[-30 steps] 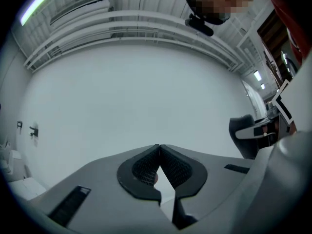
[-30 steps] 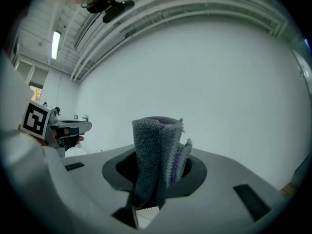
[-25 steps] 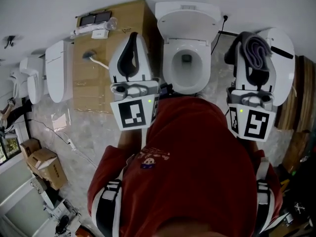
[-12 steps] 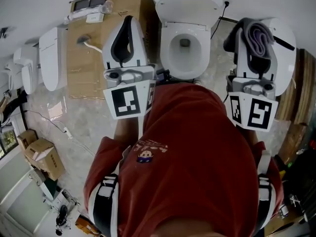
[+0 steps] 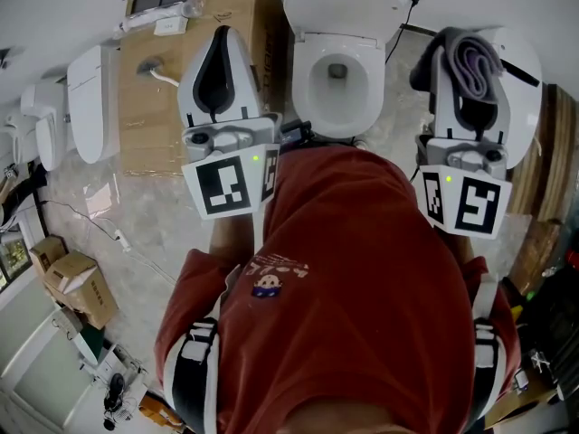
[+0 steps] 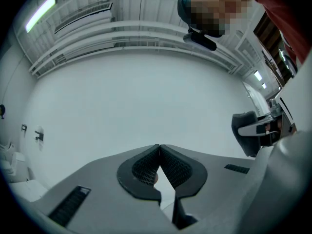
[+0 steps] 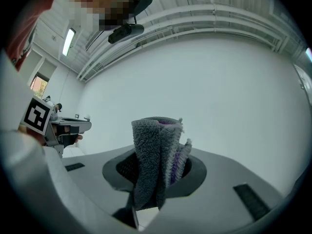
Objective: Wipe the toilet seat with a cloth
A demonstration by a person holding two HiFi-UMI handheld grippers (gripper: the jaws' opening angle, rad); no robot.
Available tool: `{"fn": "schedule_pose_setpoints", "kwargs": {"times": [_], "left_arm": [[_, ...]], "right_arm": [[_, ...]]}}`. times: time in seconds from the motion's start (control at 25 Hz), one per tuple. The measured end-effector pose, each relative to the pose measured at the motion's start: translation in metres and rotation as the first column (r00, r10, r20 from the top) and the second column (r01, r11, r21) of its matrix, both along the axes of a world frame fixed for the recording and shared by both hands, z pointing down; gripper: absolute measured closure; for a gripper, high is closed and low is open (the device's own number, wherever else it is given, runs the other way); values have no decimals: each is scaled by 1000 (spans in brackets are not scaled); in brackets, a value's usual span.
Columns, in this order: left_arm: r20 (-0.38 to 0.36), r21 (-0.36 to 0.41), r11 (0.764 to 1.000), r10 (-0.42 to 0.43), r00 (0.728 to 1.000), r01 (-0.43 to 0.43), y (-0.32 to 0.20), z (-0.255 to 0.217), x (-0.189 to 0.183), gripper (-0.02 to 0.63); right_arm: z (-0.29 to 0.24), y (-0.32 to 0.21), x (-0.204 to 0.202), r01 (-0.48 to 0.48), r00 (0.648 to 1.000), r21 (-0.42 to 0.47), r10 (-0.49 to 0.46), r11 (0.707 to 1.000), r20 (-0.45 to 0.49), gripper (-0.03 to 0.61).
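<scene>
While it points out at the bare wall, right gripper (image 7: pixel 158 164): jaws clamped on the cloth (image 7: pixel 152 147), and that's a firm pinch, folds squeezed between the pads.
Cloth: grey terry with a purple inner face, bunched double; a thick tuft stands up past the jaw tips and a short tail hangs below them.
Cloth's feel: it looks light, soft and limp. It will drape and squash flat under pressure, and the pile should drag rather than skate on a glossy surface.
Where to hold: the grip sits mid-fold, which seems right. The tuft beyond the tips is the working pad, so hard plastic need not meet the seat.
Left gripper (image 6: pixel 159 152): pressed together tip to tip, with nothing in between. It's a spare hand for now.
Toilet seat (image 5: pixel 306 93): down on the bowl with the lid (image 5: pixel 344 5) raised behind it, between the two grippers in the head view and beyond them.
Seat's feel: hard, smooth and likely slick. It is hinged at the back, so a heavy push on the rim could rock it.
Gap: the cloth is held up to the right of the toilet, well apart from the seat, so no wiping has begun.
Around: a cardboard box (image 5: pixel 172 107) stands just left of the toilet.
</scene>
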State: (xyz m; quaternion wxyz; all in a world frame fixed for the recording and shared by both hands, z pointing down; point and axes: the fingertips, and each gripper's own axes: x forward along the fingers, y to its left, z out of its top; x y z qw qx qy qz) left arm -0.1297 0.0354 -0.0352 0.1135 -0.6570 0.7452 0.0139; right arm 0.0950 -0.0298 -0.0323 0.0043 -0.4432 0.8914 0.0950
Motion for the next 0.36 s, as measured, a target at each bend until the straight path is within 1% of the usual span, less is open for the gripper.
{"fn": "schedule_pose_setpoints", "kwargs": {"times": [0.36], "left_arm": [[-6, -2, 1000, -3, 1000, 2, 10, 3, -1, 601]], "right_arm": [[4, 7, -3, 0, 1000, -11, 0, 1000, 2, 494]]}}
